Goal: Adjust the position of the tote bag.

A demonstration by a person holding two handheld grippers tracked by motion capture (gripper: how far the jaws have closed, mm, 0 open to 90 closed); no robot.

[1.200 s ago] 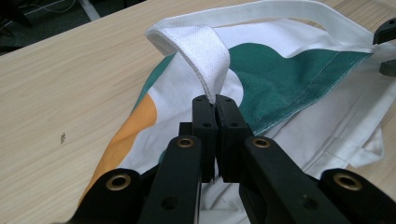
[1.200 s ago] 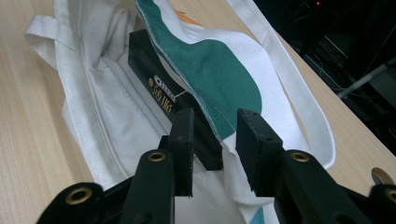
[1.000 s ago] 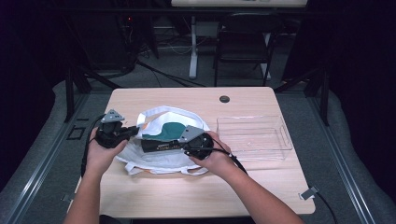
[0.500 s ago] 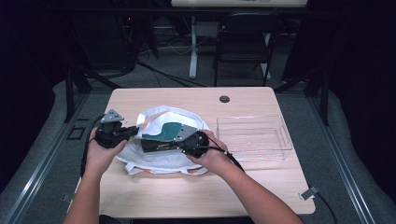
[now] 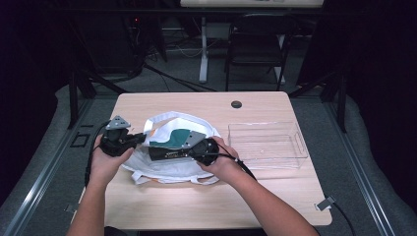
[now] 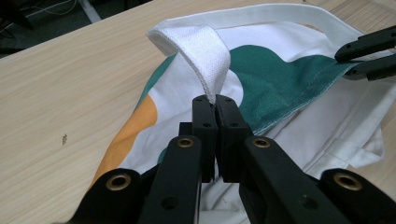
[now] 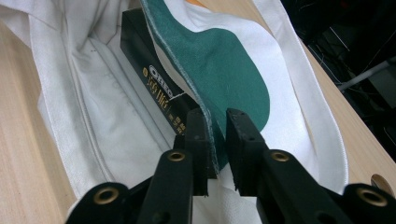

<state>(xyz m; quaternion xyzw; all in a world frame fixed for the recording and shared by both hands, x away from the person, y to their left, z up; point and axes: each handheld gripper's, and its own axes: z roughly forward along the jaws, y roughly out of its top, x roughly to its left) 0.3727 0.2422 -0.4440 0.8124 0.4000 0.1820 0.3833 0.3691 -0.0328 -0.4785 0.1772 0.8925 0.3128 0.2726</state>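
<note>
A white cloth bag [image 5: 172,169] with a green and orange print lies on the table [image 5: 196,206]. Inside its mouth lies a black box [image 7: 154,88] with gold lettering. My left gripper [image 6: 215,105] is shut on the bag's white strap [image 6: 205,51] and holds it up at the bag's left side [image 5: 142,138]. My right gripper [image 7: 217,121] has the green rim of the bag [image 7: 224,60] between its jaws. Those jaws have just been closing. The cloth rests against one jaw, and a narrow gap remains at the other. It also appears in the left gripper view, where the right gripper [image 6: 348,60] straddles the rim.
A clear plastic tray [image 5: 268,142] stands right of the bag. A dark cable hole [image 5: 236,104] sits near the table's far edge. A chair [image 5: 255,49] and table legs stand on the floor beyond. Bare wood lies in front of the bag.
The right gripper has shifted slightly at the bag's mouth. The left gripper and the strap hold still.
</note>
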